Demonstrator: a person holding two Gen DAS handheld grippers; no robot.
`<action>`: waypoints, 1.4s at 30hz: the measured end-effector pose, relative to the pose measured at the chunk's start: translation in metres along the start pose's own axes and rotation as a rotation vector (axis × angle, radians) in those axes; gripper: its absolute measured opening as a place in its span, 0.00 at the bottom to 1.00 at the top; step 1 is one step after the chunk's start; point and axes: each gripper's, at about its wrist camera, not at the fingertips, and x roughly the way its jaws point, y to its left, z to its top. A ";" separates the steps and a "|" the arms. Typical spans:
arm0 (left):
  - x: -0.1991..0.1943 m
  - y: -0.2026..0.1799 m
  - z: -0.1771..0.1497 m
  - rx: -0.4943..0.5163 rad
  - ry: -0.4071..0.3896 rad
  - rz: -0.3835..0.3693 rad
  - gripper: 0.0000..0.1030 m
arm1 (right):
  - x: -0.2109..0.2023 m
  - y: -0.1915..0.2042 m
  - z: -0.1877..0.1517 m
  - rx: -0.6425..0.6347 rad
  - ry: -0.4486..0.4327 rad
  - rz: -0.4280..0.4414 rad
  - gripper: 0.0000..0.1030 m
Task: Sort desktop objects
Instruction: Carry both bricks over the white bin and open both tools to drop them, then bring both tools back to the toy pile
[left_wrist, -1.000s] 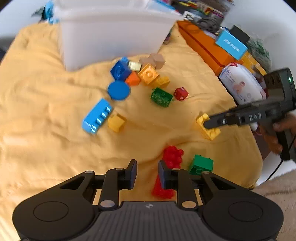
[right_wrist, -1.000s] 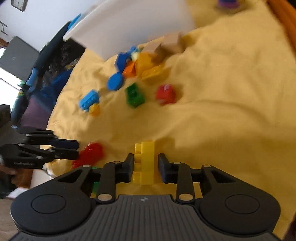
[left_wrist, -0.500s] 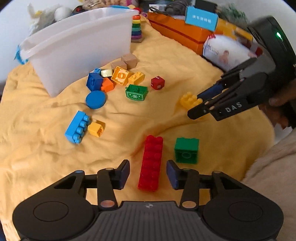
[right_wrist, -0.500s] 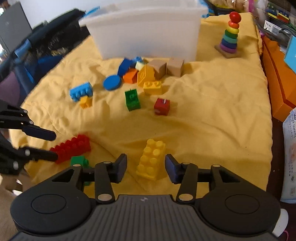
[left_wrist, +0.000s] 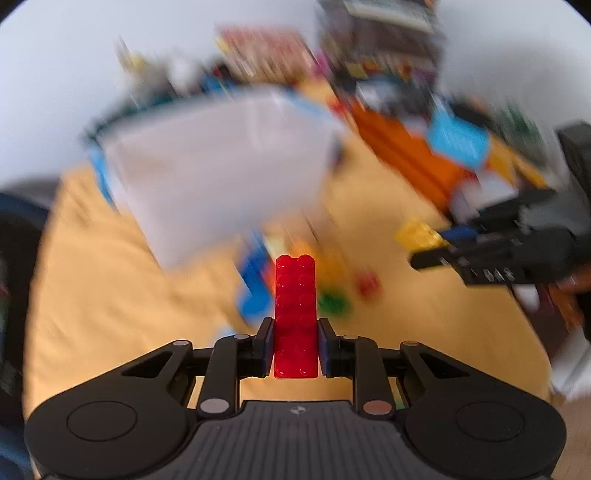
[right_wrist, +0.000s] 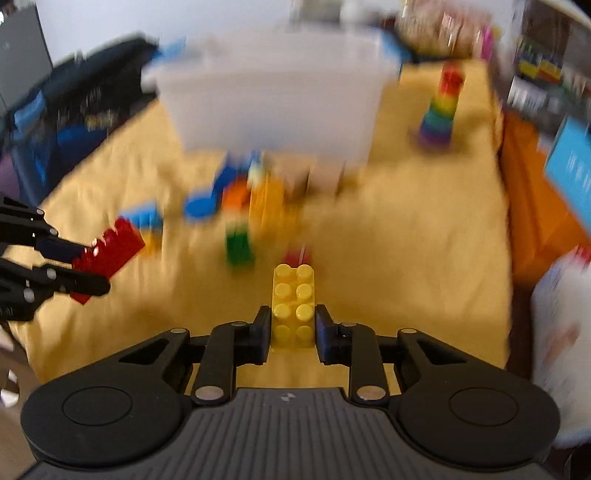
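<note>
Half a second ago both bricks lay on the yellow cloth (right_wrist: 406, 258) between wide jaws; now the left gripper (left_wrist: 295, 345) is closing, clamped on the long red brick (left_wrist: 295, 317), and the right gripper (right_wrist: 293, 330) likewise on the yellow brick (right_wrist: 293, 308). Both bricks are off the cloth (the background blurs), so the carry toward the white bin (right_wrist: 273, 99) looks next.

The left gripper (left_wrist: 295, 347) is matte black: a ribbed grey-black housing flanked by two round bulges with a recessed disc in each, linkage arms pinned with silver and copper-toned rivets, and dark blue pads on the fingers (left_wrist: 266, 345). The right gripper (right_wrist: 291, 334) matches it, with silver rivets and a small white mark above the ribbing. Seen from the left gripper, its side carries blurred pale lettering.
</note>
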 end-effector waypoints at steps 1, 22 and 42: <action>-0.006 0.005 0.016 -0.007 -0.040 0.022 0.26 | -0.008 -0.002 0.014 -0.004 -0.044 -0.001 0.26; 0.103 0.069 0.118 -0.172 -0.056 0.252 0.44 | 0.075 -0.014 0.178 0.060 -0.171 -0.027 0.32; 0.044 0.013 -0.024 -0.143 0.024 0.110 0.75 | 0.030 -0.035 0.040 -0.029 -0.107 0.014 0.44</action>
